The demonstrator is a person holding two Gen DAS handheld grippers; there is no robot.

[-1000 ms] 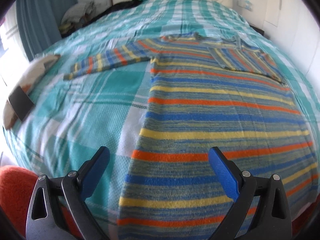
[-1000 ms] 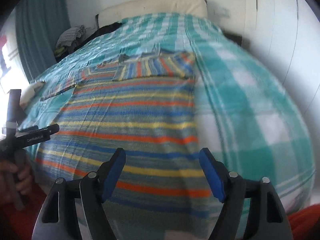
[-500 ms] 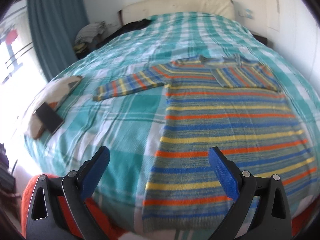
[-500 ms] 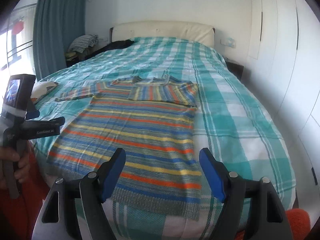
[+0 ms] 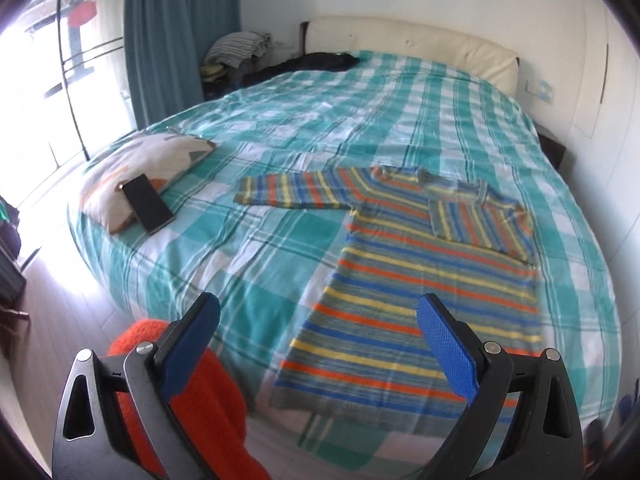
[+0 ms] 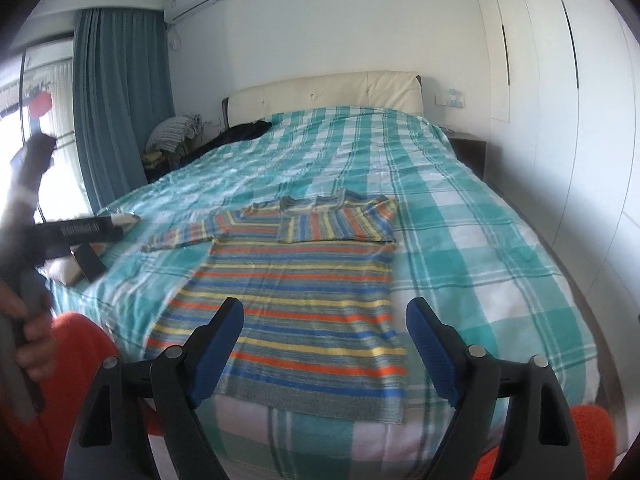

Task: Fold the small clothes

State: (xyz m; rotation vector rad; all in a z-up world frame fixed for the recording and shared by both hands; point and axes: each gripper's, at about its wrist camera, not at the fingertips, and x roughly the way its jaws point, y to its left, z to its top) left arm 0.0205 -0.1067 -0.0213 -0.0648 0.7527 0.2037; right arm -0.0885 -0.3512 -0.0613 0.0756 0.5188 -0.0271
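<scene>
Lying flat near the foot edge of the bed (image 5: 400, 92), the striped sweater (image 5: 424, 280) is spread on the teal-and-white checked bedspread (image 6: 472, 240) with its hem toward the cameras and its neckline toward the cream headboard (image 6: 328, 88). One sleeve (image 5: 476, 220) is folded across the chest, so that its stripes run crosswise to those of the body; the other sleeve (image 5: 292, 192) extends straight out to the side, flat on the bedspread.

The left gripper (image 5: 320, 344) hangs above the foot of the bed, its blue-padded jaws spread wide with nothing between them; the sweater's lower corner is seen through the gap but is not touched. The right gripper (image 6: 324, 344) hangs above the sweater's hem; its jaws are opening, with no cloth between the pads.

In the right wrist view, a hand (image 6: 28, 332) at the left edge grasps the handle of the left gripper, which appears blurred. A patterned cushion (image 5: 148, 164) lies at the side of the bed, well apart from the extended sleeve, and a dark phone (image 5: 148, 204) rests partly on it. Orange fabric (image 5: 200, 400) fills the near foreground below the grippers. Teal curtains (image 6: 120, 100) hang by the window, and a pile of clothes (image 5: 240, 48) sits beside the head of the bed.
</scene>
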